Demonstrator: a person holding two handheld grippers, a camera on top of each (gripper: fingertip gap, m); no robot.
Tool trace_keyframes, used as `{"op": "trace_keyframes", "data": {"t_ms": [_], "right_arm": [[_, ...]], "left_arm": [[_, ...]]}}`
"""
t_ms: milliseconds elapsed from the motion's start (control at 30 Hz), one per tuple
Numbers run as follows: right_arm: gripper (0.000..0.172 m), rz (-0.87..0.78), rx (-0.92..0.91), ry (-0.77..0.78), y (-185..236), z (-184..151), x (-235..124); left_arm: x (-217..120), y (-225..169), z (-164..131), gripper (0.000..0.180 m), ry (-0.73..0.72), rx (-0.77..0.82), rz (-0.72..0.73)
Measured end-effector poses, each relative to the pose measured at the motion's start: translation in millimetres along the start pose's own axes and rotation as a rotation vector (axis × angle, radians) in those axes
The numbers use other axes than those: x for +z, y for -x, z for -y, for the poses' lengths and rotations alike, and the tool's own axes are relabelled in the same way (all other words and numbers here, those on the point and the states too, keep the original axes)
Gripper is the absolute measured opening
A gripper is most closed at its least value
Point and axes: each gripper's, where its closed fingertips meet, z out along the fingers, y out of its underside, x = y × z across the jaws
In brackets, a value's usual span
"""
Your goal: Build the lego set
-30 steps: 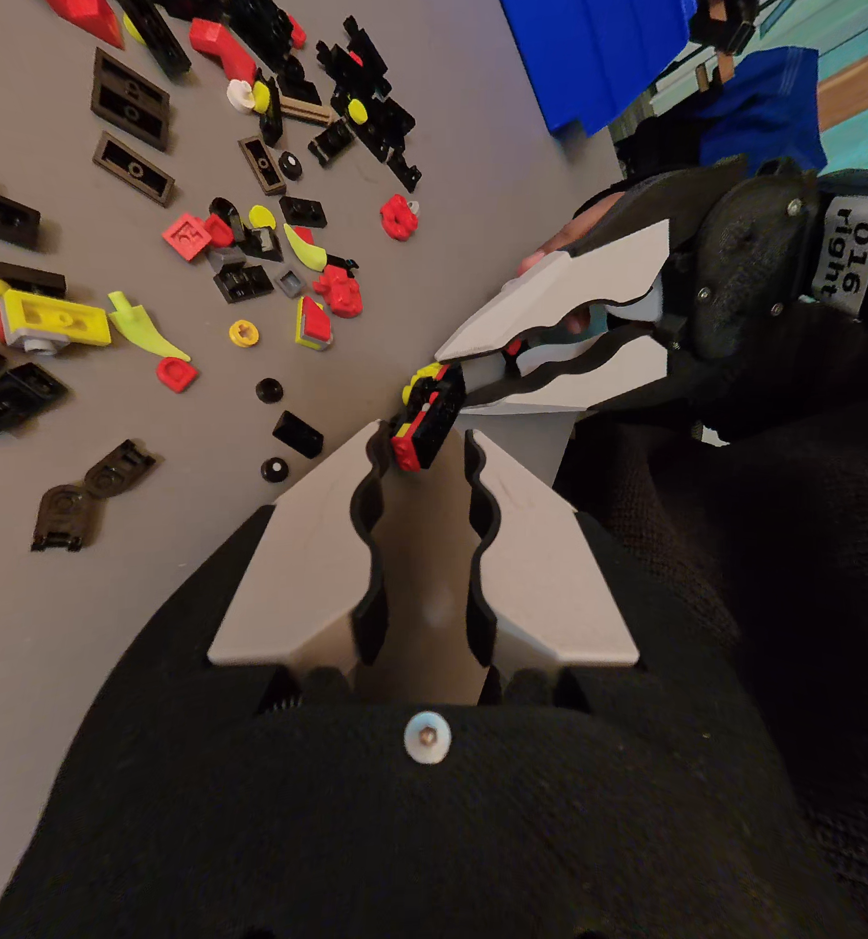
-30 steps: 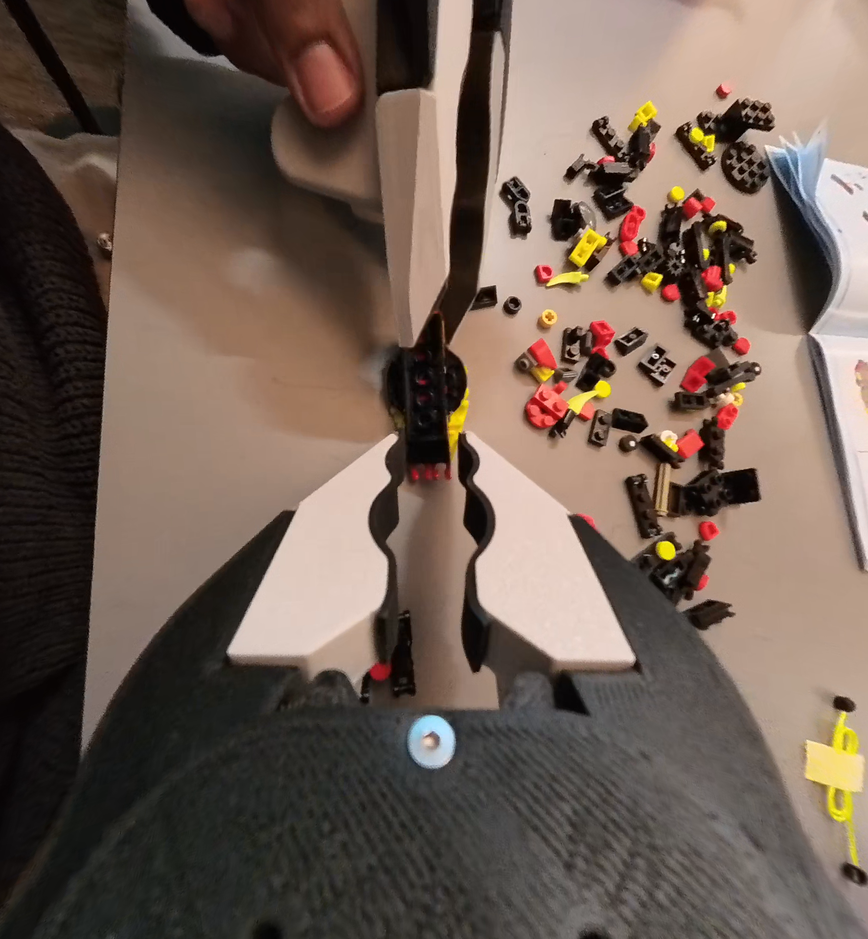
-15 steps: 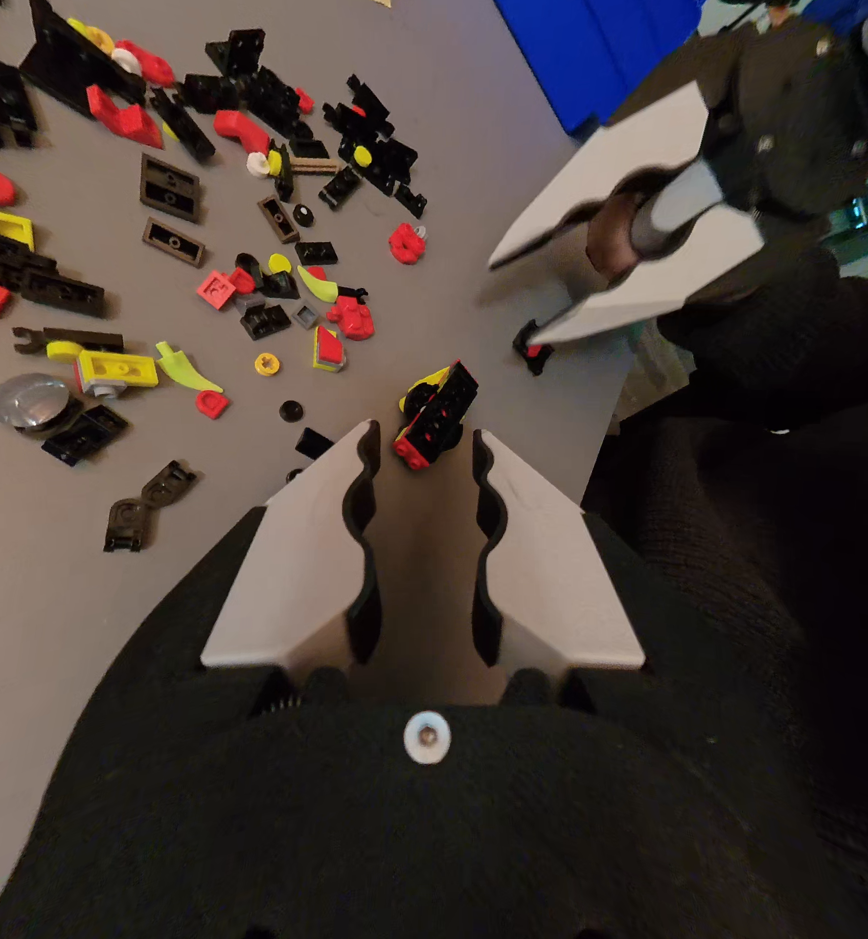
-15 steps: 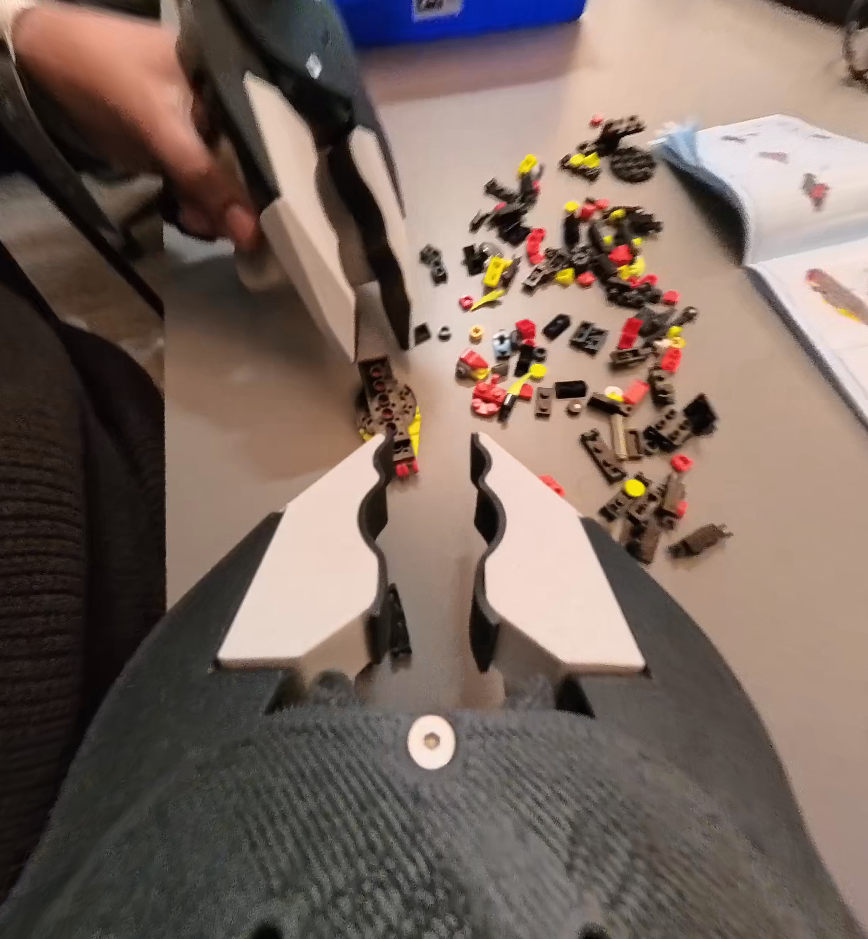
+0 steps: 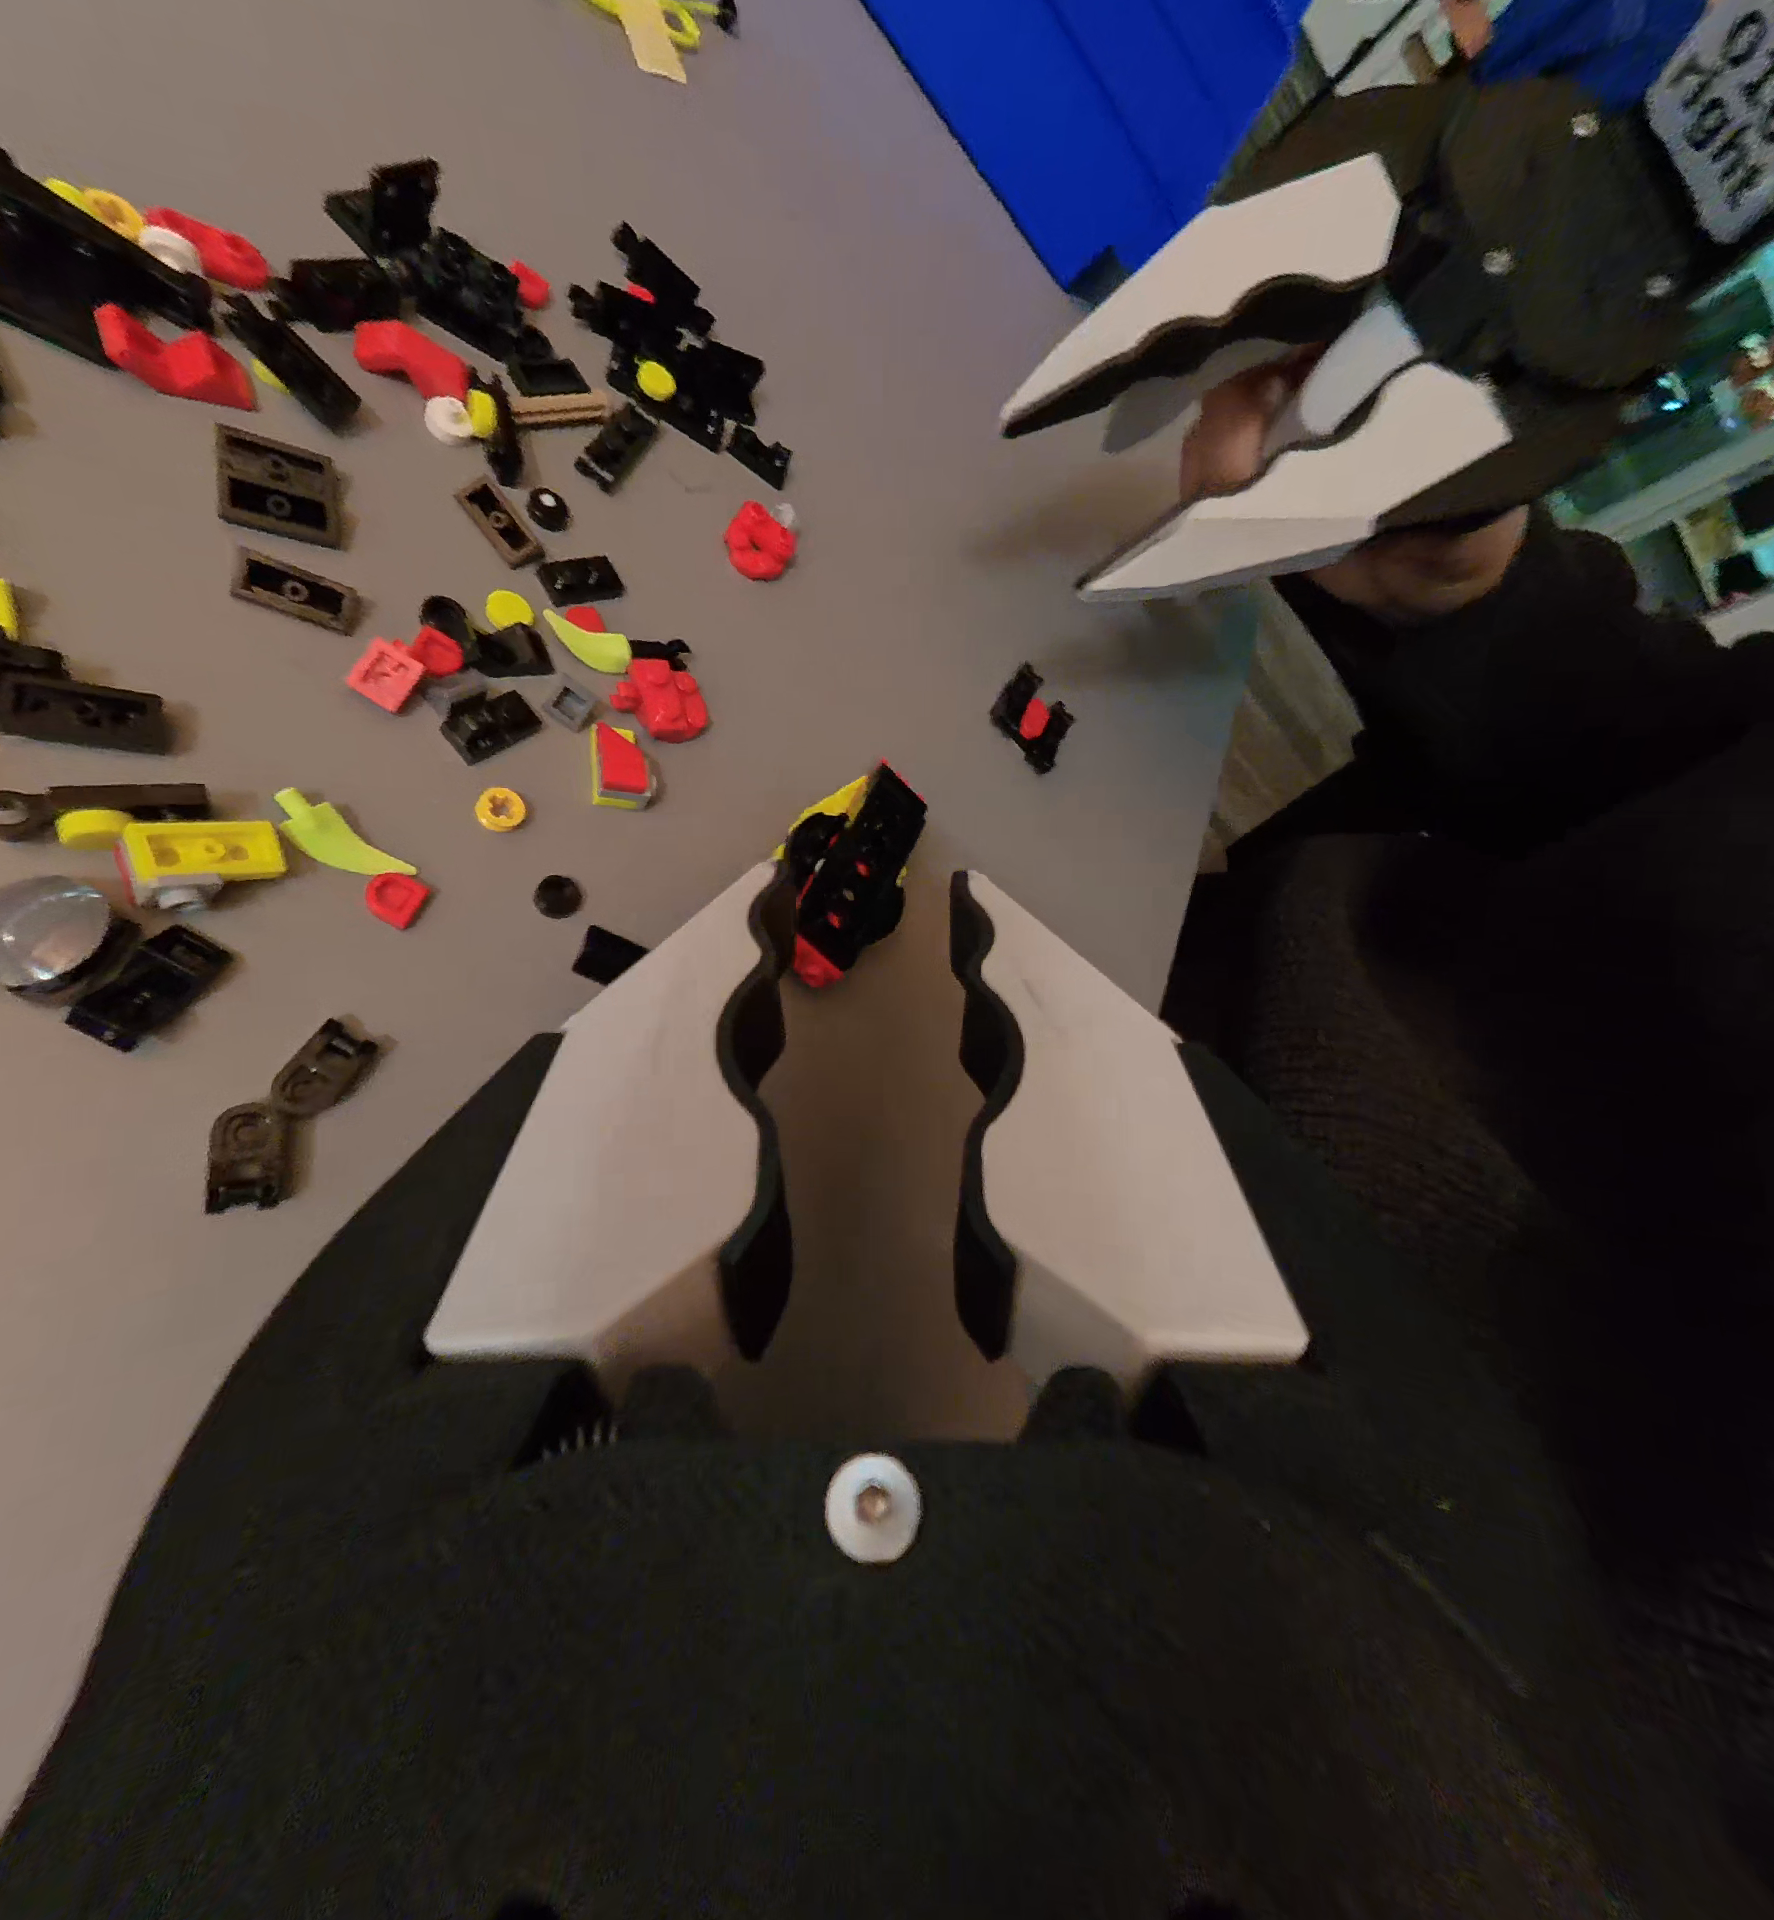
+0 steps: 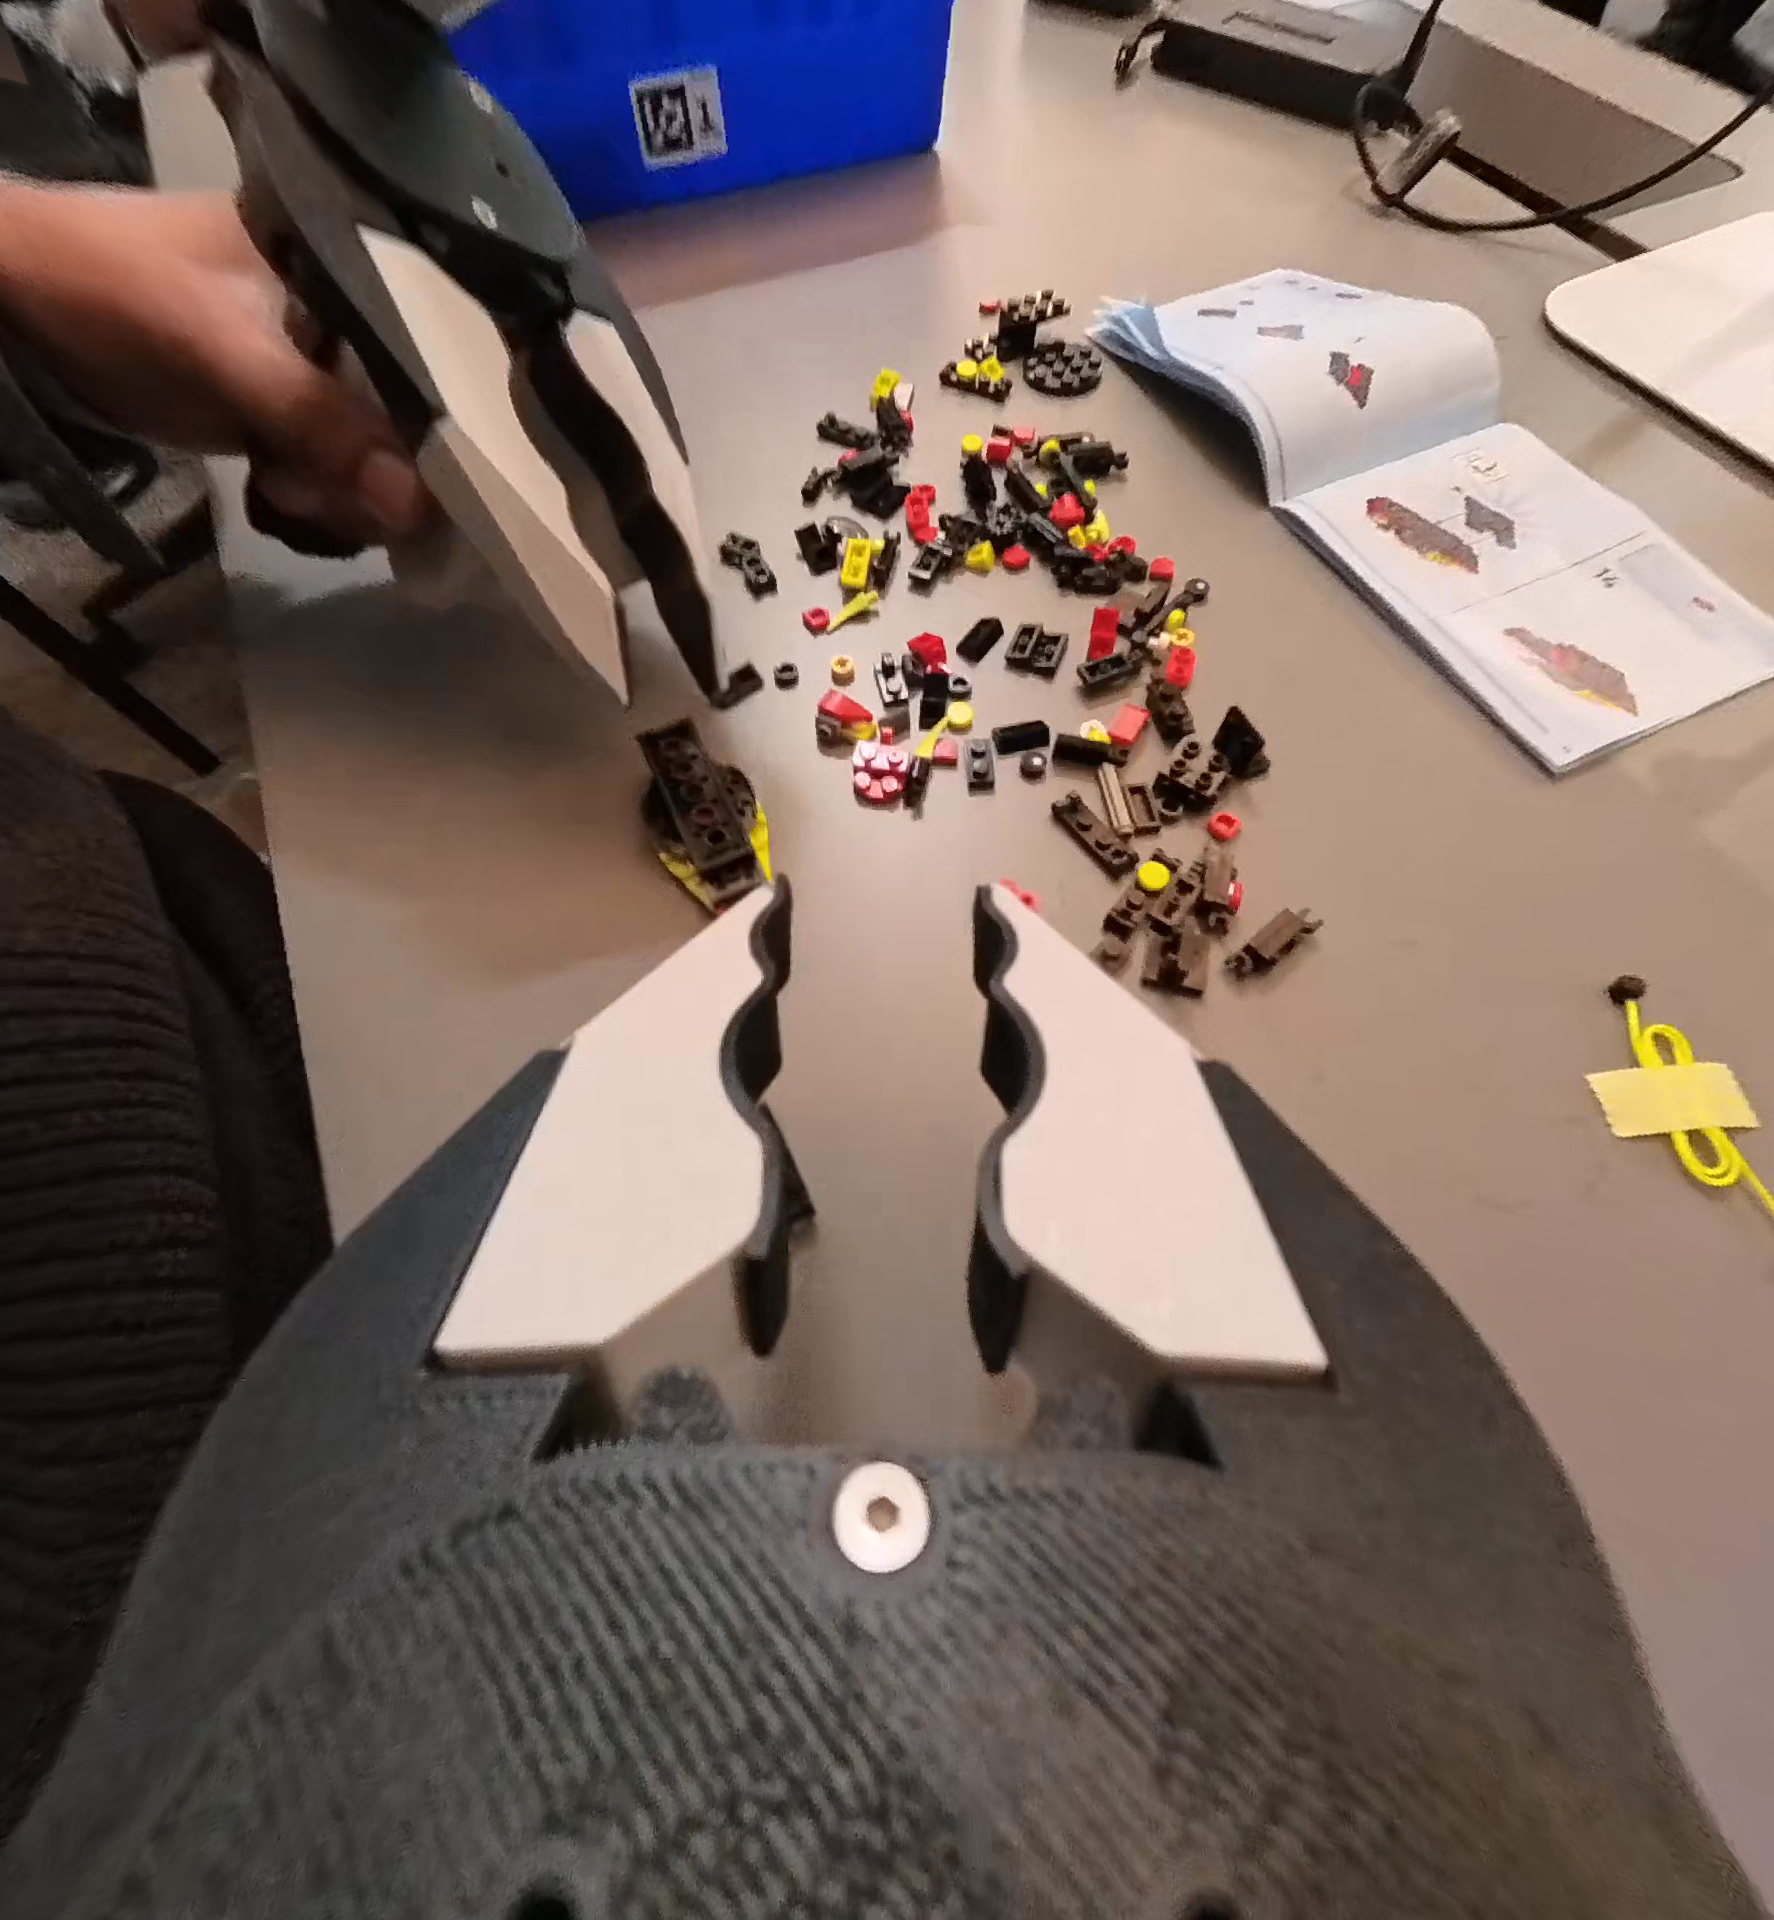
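My left gripper (image 5: 867, 883) hangs spread at frame centre, its left pad beside the small black, red and yellow model (image 5: 852, 878) lying on the table (image 5: 914, 343), while my right gripper (image 6: 881, 904) hovers spread and bare.

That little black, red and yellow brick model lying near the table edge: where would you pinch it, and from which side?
Probably across the two long flanks of the black top plate of the model, coming down from above. It lies flat on the table as a long, narrow bar; its yellow wedges look sloped and slippery.
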Motion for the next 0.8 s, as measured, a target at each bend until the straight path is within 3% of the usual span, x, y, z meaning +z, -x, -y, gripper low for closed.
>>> {"op": "trace_keyframes", "data": {"t_ms": [67,267,800], "right_arm": [[0.035,0.02,0.012,0.018,0,-5,2],[0.036,0.023,0.039,-0.015,-1,-1,-2],[0.037,0.069,0.135,-0.054,-1,2,-9]], "left_arm": [[0,-2,-1,0.029,0.007,0.012,-0.028],[-4,18,-6,0.029,0.042,0.057,0.068],[-6,12,-4,0.03,0.03,0.066,0.042]]}}
